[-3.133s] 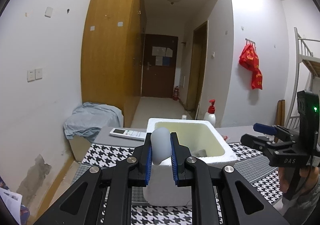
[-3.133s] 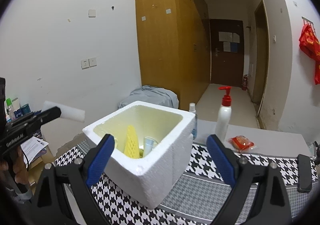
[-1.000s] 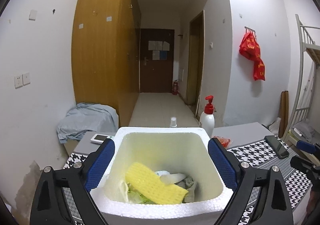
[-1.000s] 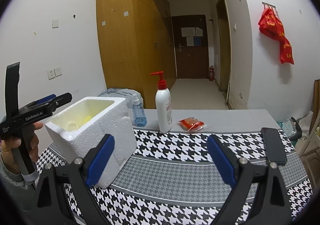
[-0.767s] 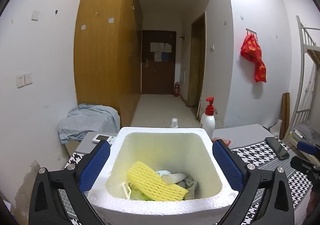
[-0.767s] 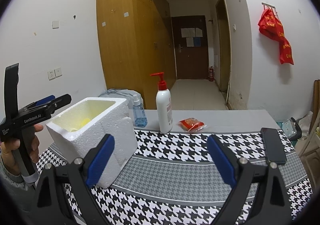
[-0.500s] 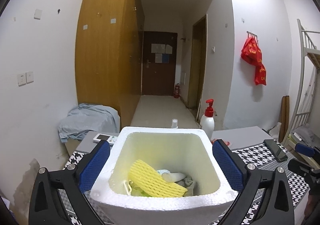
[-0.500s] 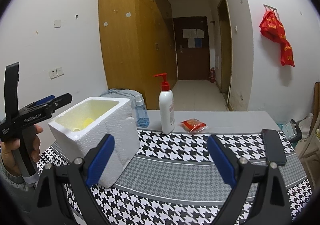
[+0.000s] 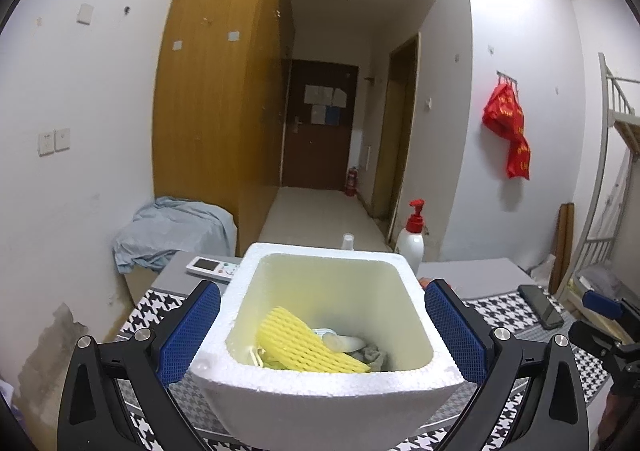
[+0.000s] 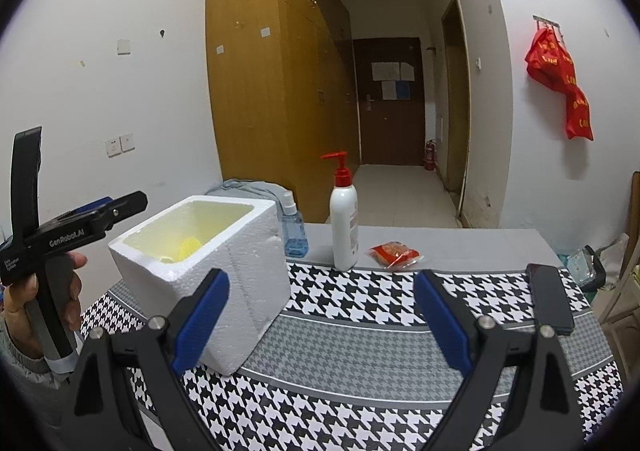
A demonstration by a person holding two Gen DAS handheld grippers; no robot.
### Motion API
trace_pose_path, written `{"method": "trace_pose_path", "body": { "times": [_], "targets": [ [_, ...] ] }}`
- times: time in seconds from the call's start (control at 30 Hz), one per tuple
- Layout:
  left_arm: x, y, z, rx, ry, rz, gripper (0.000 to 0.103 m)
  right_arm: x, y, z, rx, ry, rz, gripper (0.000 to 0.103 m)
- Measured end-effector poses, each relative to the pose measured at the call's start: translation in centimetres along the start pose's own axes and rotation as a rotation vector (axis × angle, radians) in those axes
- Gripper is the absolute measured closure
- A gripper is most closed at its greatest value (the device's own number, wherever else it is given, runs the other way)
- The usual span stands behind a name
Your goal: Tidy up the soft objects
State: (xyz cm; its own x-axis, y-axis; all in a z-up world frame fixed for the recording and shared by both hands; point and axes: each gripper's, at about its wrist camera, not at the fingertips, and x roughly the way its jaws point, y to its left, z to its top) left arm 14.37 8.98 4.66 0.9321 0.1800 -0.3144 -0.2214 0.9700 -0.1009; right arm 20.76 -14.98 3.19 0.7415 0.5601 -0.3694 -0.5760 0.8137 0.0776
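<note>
1. A white foam box (image 9: 320,395) sits on the left part of the bench (image 10: 360,347), which is covered in a black-and-white houndstooth cloth. Inside lie a yellow foam net (image 9: 304,343), a pale soft piece (image 9: 340,341) and a grey cloth (image 9: 374,353).
2. The left tool (image 9: 320,331) hangs over the near rim of the box with its jaws wide and empty. About three seconds ago it pinched a pale soft piece in front of the box, so that piece has likely been dropped in; one more item is put away.
3. The right tool (image 10: 320,323) is wide and empty too, held over bare cloth to the right of the box. Earlier it faced the box at close range; it now looks across the bench.
4. Behind the box stand a blue bottle (image 10: 294,233) and a white pump bottle (image 10: 344,227), with a red packet (image 10: 394,253) beside them and a dark phone (image 10: 548,301) at the right edge.
</note>
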Motion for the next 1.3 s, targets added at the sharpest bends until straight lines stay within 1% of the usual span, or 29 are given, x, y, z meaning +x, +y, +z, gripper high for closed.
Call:
{"method": "trace_pose_path", "body": {
  "times": [0.1, 0.17, 0.23, 0.3, 0.53, 0.6, 0.8, 0.97, 1.3],
  "targets": [
    [-0.5, -0.2, -0.3, 0.017, -0.031, 0.037, 0.001, -0.4, 0.2, 0.0, 0.000, -0.009, 0.004, 0.008],
    [-0.7, -0.1, -0.5, 0.021, -0.047, 0.048, 0.001, -0.5, 0.4, 0.0, 0.000, -0.011, 0.003, 0.008],
    [-1.3, 0.0, -0.7, 0.009, -0.067, 0.048, 0.001, -0.7, 0.5, 0.0, 0.003, -0.011, 0.001, 0.008],
    [-1.8, 0.3, -0.6, -0.003, -0.063, 0.044, 0.001, -0.9, 0.8, -0.1, 0.006, -0.015, -0.001, 0.008],
    [-3.7, -1.4, -1.0, 0.117, -0.082, 0.034, 0.001, -2.2, 2.0, -0.4, 0.010, -0.026, -0.002, 0.008],
    [-4.1, -1.7, -1.2, 0.134, -0.084, 0.033, 0.001, -2.8, 2.4, -0.6, 0.012, -0.028, 0.003, 0.008],
    [-6.1, -1.8, -1.9, 0.117, -0.090, 0.025, 0.001, -4.5, 3.1, -1.2, 0.011, -0.035, 0.003, 0.008],
    [-7.8, -1.8, -2.3, 0.069, -0.095, 0.009, 0.001, -5.9, 3.4, -1.4, 0.002, -0.043, 0.012, 0.008],
    [-10.0, -2.4, -3.3, 0.063, -0.109, 0.029, 0.001, -8.7, 3.8, -2.6, 0.003, -0.088, 0.038, 0.008]
  ]
}}
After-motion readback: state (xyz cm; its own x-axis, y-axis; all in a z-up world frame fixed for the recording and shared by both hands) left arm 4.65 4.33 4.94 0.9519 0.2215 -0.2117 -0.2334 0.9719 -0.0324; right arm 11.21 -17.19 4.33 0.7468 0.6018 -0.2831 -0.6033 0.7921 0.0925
